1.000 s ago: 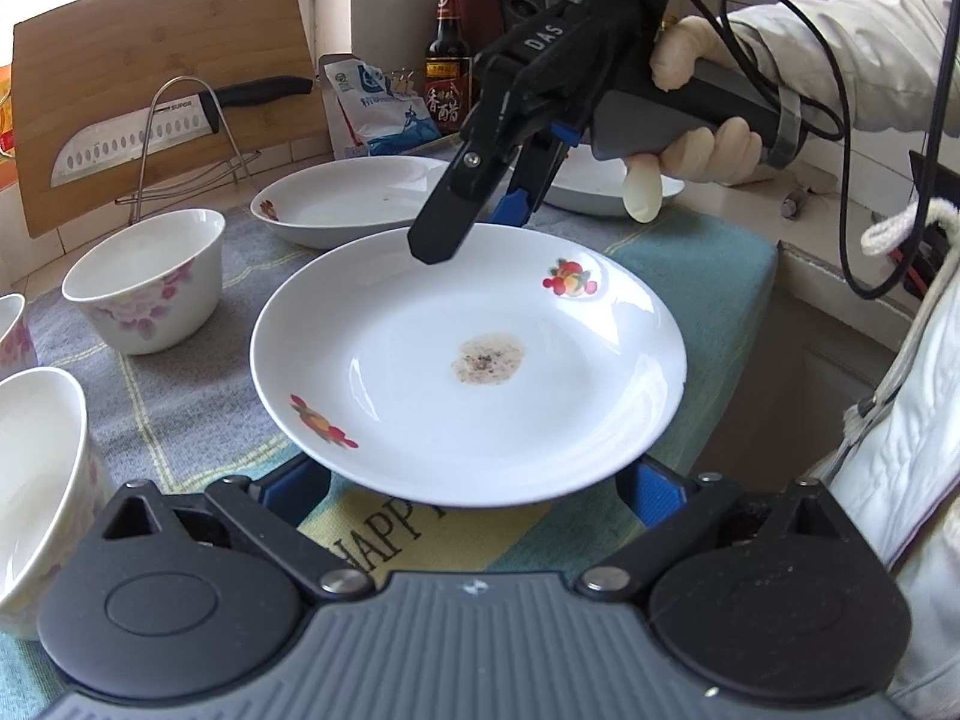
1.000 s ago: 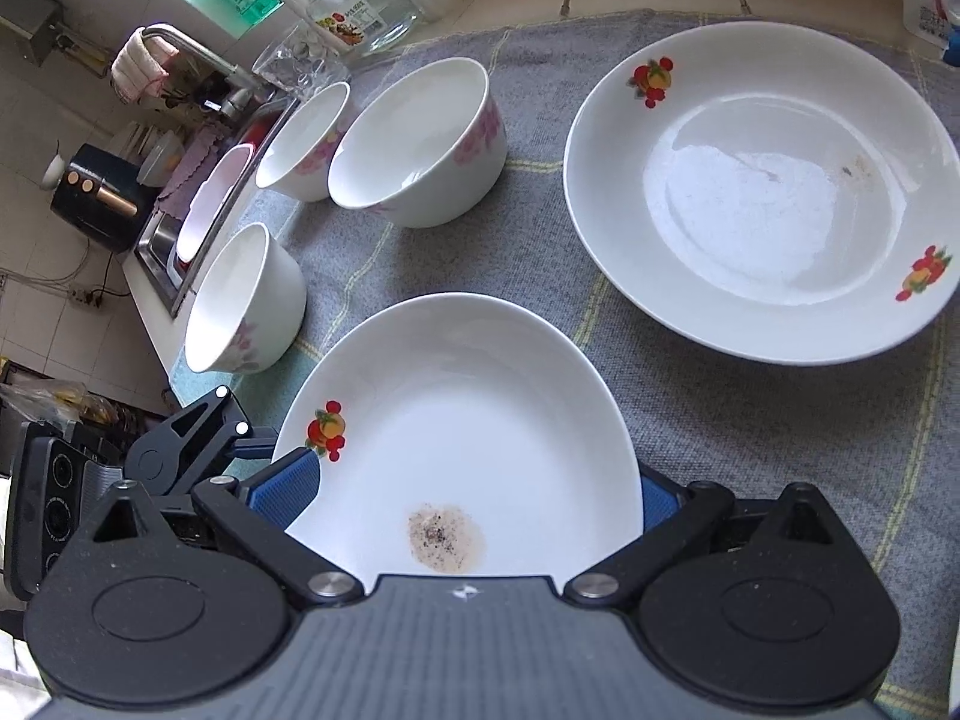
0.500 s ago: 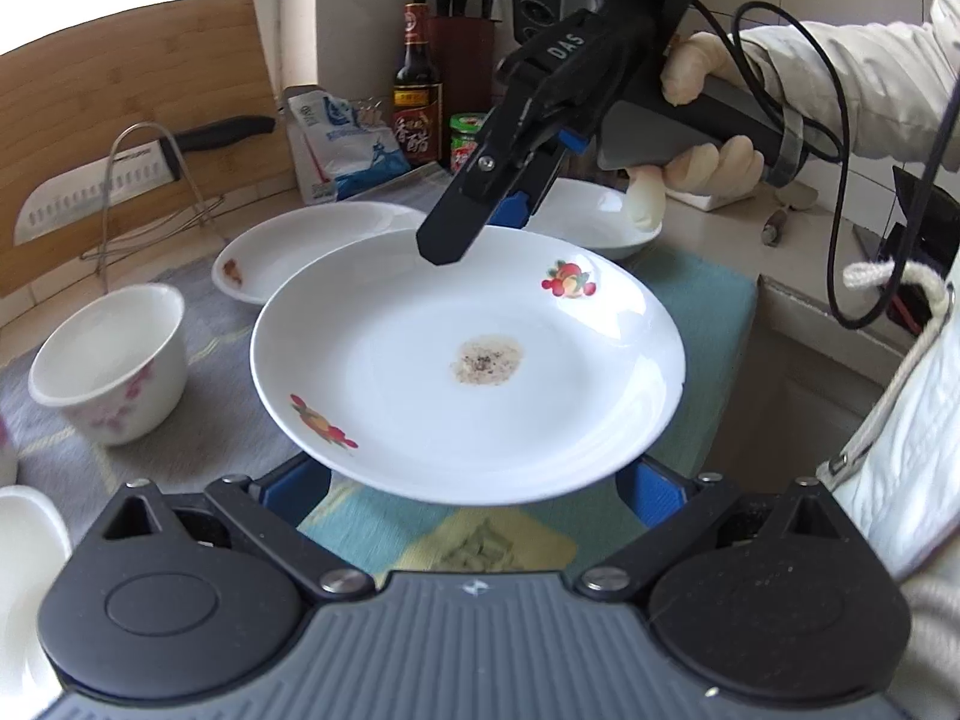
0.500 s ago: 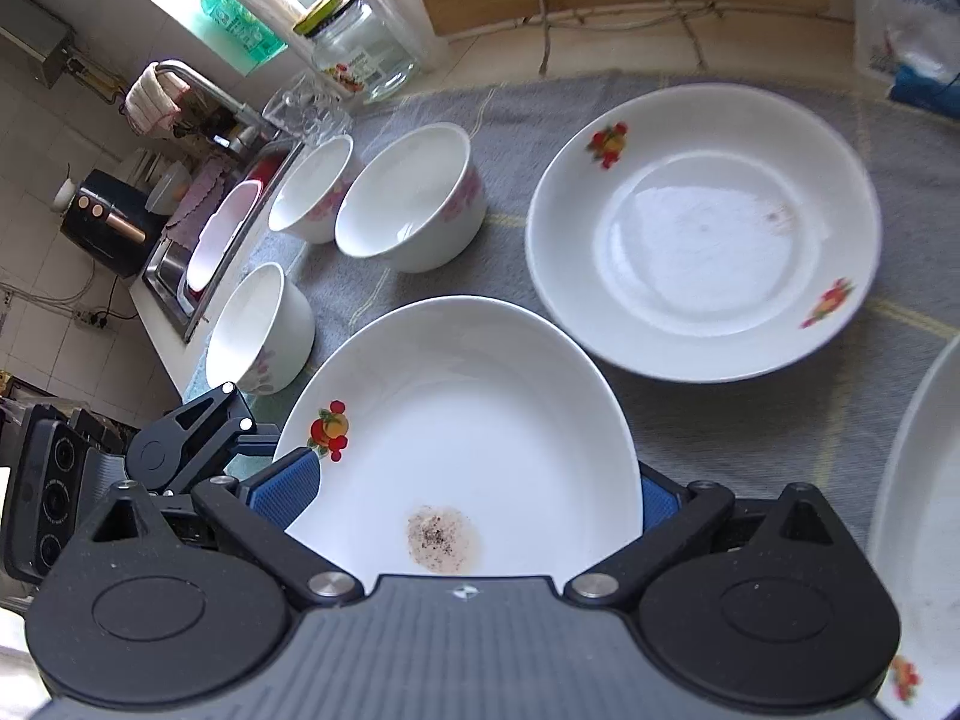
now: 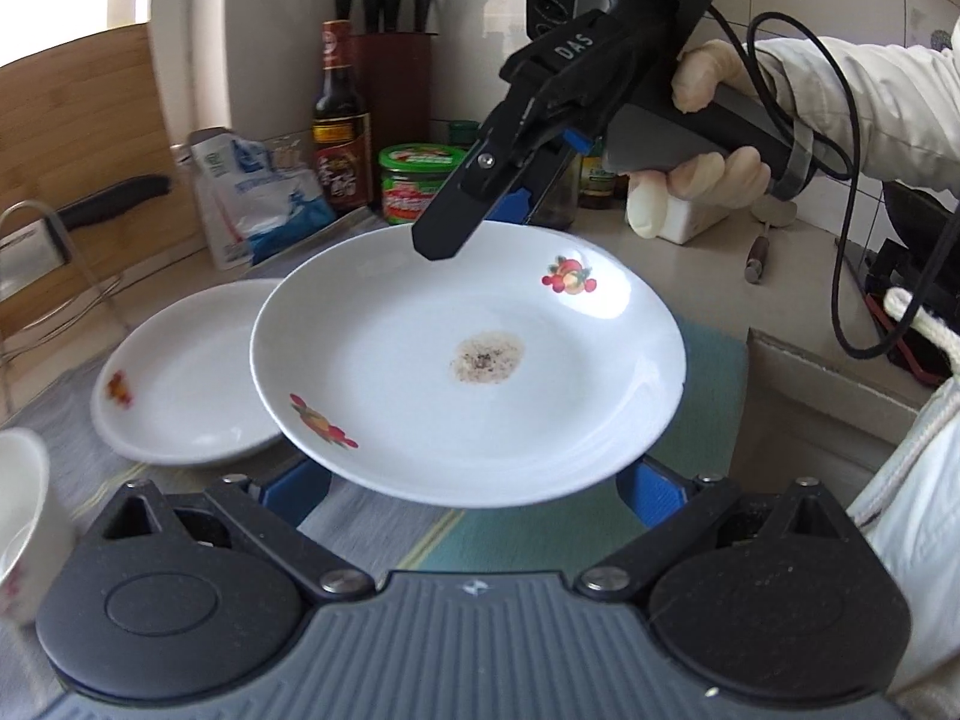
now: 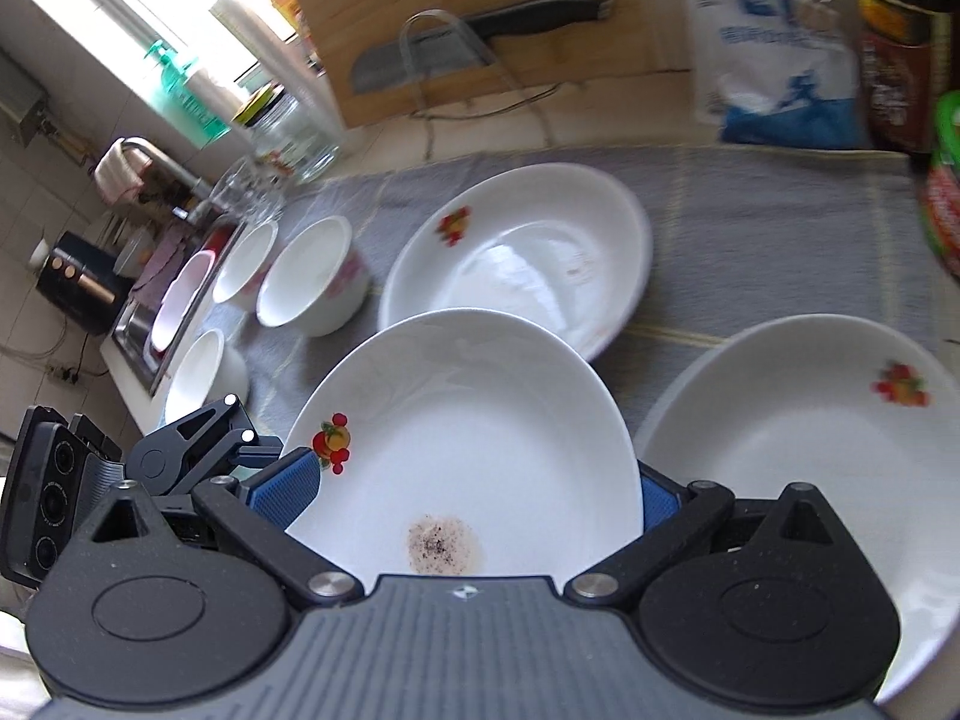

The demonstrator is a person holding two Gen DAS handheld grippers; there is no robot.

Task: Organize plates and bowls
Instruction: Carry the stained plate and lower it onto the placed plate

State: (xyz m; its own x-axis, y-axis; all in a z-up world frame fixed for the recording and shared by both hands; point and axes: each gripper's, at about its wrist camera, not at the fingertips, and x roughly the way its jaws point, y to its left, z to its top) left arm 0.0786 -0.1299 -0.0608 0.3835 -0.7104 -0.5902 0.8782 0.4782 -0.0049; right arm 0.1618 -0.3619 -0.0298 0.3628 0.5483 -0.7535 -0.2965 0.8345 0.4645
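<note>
A white plate (image 5: 468,360) with fruit prints and a brown stain hangs above the mat, held from two sides. My left gripper (image 5: 474,486) is shut on its near rim, blue pads at either side. From the opposite side my right gripper (image 5: 468,228) is shut on the far rim, held by a gloved hand (image 5: 708,120). In the right wrist view the same plate (image 6: 468,432) fills my right gripper (image 6: 468,492), with the left gripper (image 6: 198,450) at lower left. Two more plates (image 6: 522,258) (image 6: 810,450) lie on the mat, and three bowls (image 6: 312,282) stand to the left.
A soy sauce bottle (image 5: 339,120), a green-lidded jar (image 5: 414,180), a knife block (image 5: 390,60) and a blue-white bag (image 5: 258,198) line the back. A cutting board with a knife (image 6: 480,30) leans at the wall. The sink (image 6: 174,300) is far left; the counter edge (image 5: 810,360) is right.
Both grippers have carried the stained plate up and to the right. A second plate on the mat has come into the right wrist view beside it, and the bowls have slid away to the left.
</note>
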